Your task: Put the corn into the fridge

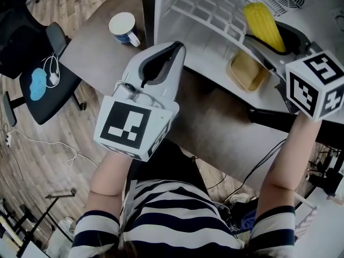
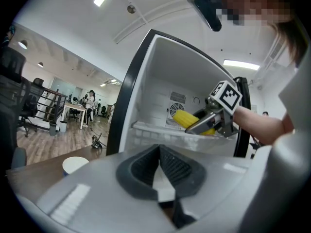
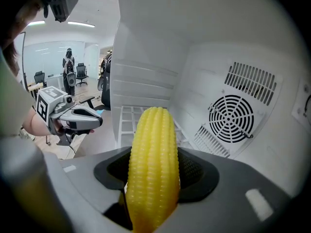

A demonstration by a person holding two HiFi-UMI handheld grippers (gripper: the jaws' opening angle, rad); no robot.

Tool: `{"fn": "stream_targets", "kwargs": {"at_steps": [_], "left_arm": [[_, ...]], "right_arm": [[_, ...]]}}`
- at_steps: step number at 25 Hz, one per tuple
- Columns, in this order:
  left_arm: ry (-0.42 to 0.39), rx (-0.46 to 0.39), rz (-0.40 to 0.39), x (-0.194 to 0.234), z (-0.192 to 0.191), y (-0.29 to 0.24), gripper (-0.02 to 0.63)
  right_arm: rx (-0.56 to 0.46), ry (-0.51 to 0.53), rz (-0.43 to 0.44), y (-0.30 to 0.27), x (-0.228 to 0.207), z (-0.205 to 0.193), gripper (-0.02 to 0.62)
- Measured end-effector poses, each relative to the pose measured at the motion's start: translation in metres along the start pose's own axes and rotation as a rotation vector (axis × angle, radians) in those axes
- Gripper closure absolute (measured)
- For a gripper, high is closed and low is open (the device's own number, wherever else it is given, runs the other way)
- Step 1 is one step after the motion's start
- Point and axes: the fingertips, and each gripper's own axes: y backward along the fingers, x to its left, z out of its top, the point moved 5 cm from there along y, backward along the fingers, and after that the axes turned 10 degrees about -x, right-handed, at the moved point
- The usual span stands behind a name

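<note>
A yellow corn cob (image 3: 153,166) stands up between the jaws of my right gripper (image 3: 154,178), which is shut on it. The corn (image 1: 264,24) and right gripper (image 1: 274,41) are inside the open white fridge (image 1: 212,7), above its wire shelf (image 1: 207,9). The left gripper view shows the same corn (image 2: 187,119) held in front of the fridge's back fan grille. My left gripper (image 1: 164,58) hangs outside the fridge near its door edge, jaws together with nothing held; its pads (image 2: 160,166) meet.
A white and blue cup (image 1: 123,28) sits on the brown table (image 1: 91,47) left of the fridge. A yellow-brown tray (image 1: 246,70) lies low in the fridge. The round fan grille (image 3: 231,118) is on the back wall. A black office chair (image 1: 32,74) stands at left.
</note>
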Motion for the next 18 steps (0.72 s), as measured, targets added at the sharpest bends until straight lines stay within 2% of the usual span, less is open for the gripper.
{"fn": "stream_targets", "kwargs": {"at_steps": [4,12,18], "left_arm": [[-0.001,0.002,0.003,0.000,-0.001,0.002,0.606],[-0.002,0.006,0.003,0.003,0.003,0.006,0.606],[-0.016,0.003,0.006,0.003,0.010,0.009,0.606]], "right_arm": [[0.002,0.037,-0.021,0.001,0.000,0.000,0.314],[-0.014,0.044,-0.028,0.000,0.000,0.001,0.322],[-0.057,0.043,-0.071,0.008,0.000,0.003,0.322]]}}
